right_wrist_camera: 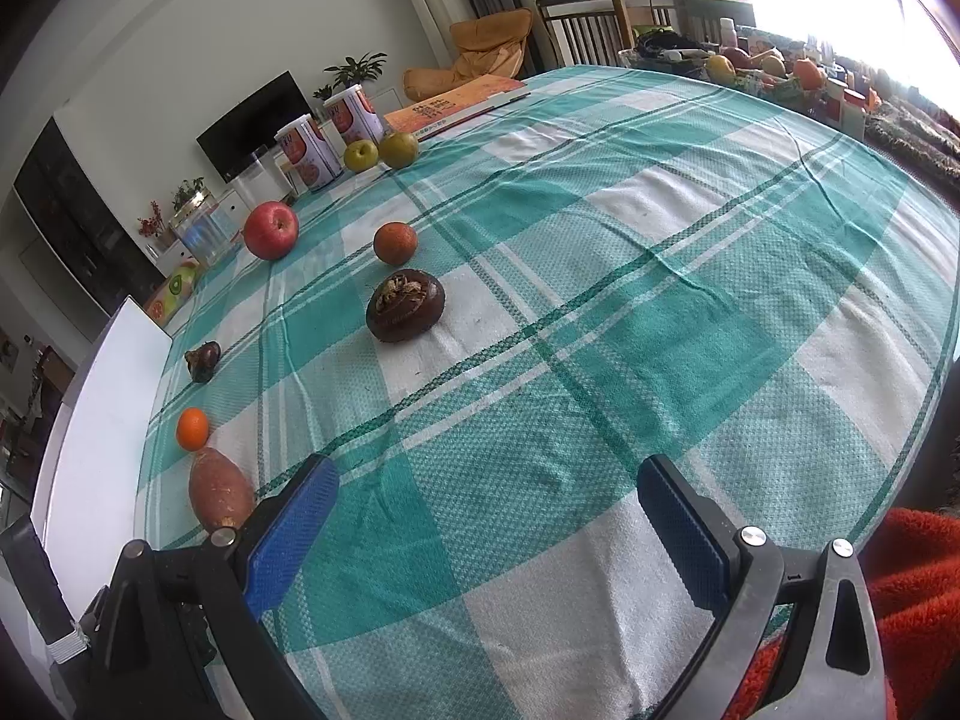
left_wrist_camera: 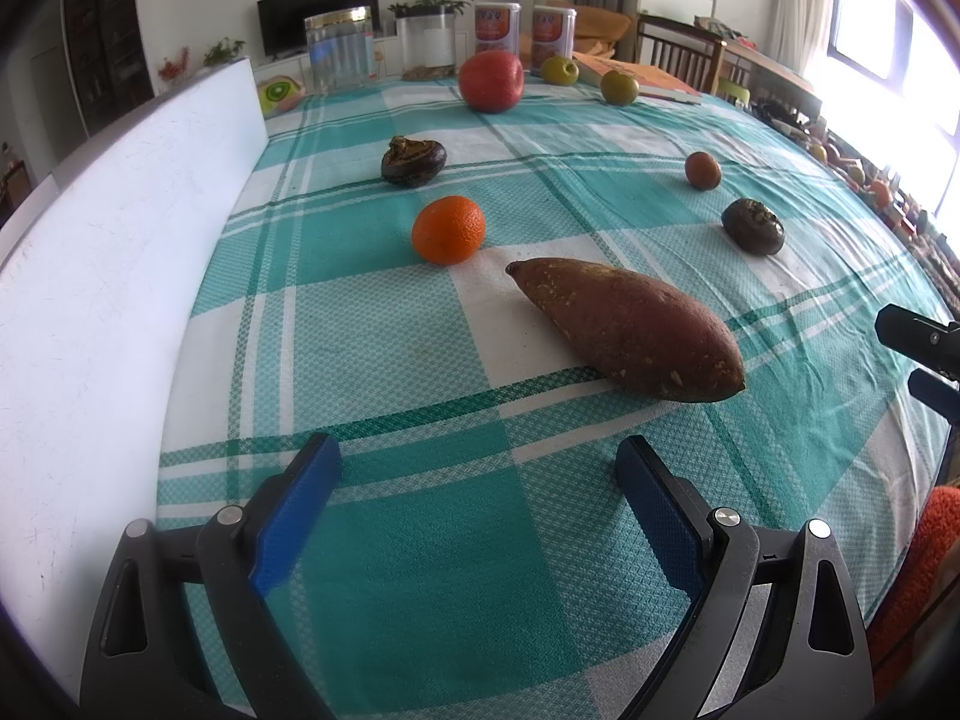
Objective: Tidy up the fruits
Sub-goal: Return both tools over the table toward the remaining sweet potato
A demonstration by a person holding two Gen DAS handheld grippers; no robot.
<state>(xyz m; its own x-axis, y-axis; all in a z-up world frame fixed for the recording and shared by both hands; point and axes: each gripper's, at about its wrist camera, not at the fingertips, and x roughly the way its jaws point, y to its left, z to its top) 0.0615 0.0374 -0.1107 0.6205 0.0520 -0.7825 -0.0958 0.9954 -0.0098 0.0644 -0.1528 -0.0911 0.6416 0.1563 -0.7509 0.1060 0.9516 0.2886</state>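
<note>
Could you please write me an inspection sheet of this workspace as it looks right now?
Surface: table under a teal and white checked cloth, slightly wrinkled.
Job's things: sweet potato, orange, red apple, two green fruits, small reddish-brown fruit, two dark brown chestnut-like pieces, all lying apart on the cloth.
Clutter: two cans, a book, clear containers at the far edge; white board along the left side.
Grippers: left gripper open, empty; right gripper open, empty.
Cables: nothing seen.
Surroundings: television, plants, wooden chair, bright window.
</note>
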